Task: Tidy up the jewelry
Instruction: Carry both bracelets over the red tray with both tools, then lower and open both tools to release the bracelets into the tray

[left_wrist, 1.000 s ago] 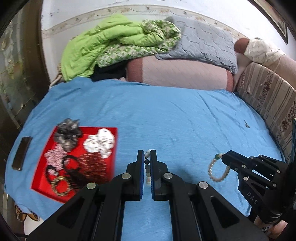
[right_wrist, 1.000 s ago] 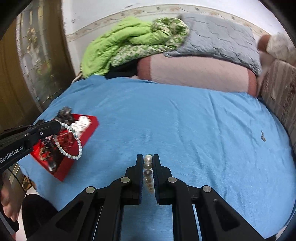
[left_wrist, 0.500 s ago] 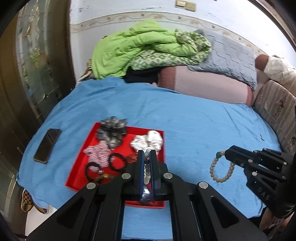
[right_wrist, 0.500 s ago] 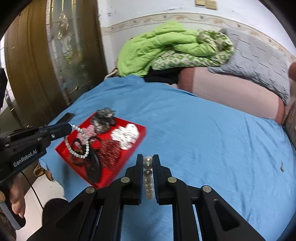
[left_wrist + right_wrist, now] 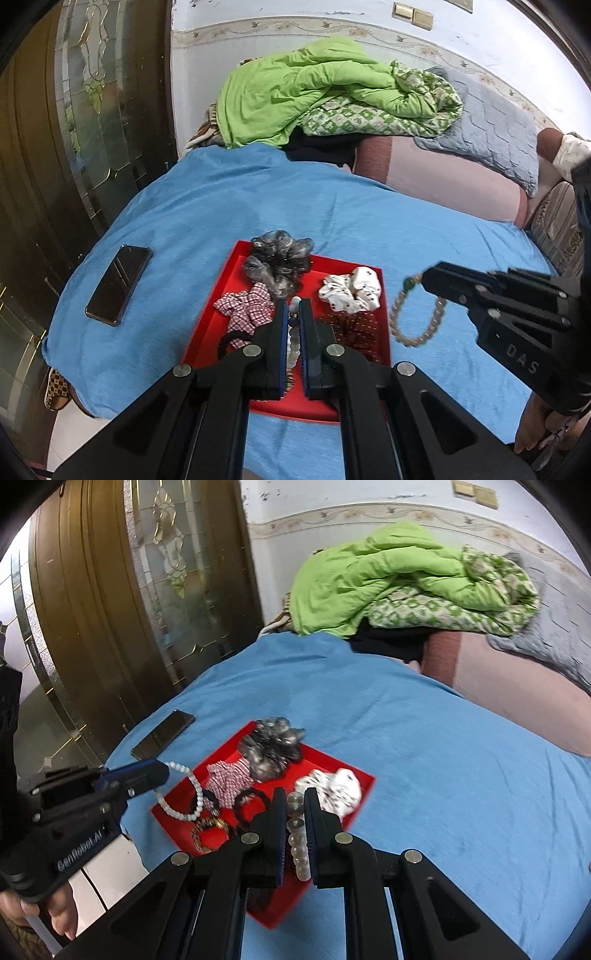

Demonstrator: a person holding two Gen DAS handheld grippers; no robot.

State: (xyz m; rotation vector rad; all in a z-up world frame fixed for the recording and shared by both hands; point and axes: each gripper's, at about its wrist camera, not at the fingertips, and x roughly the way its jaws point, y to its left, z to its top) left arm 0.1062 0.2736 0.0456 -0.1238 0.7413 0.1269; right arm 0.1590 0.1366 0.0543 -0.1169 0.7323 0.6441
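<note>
Bracelets, two of them, each hung from one of my grippers above the blue bed, by the red tray at its near edge. Tray already carried scrunchies and dark hair ties; phone lay beside it. Left gripper had its jaws pinched tight on the pale bead bracelet, loop dangling over the tray's left side. Right gripper had its jaws shut on the tan bead bracelet, hanging just off the tray's right rim. I judged both light, floppy, elastic-strung, beads round and slick. Best hold: squeeze across two or three beads, not the string.
</note>
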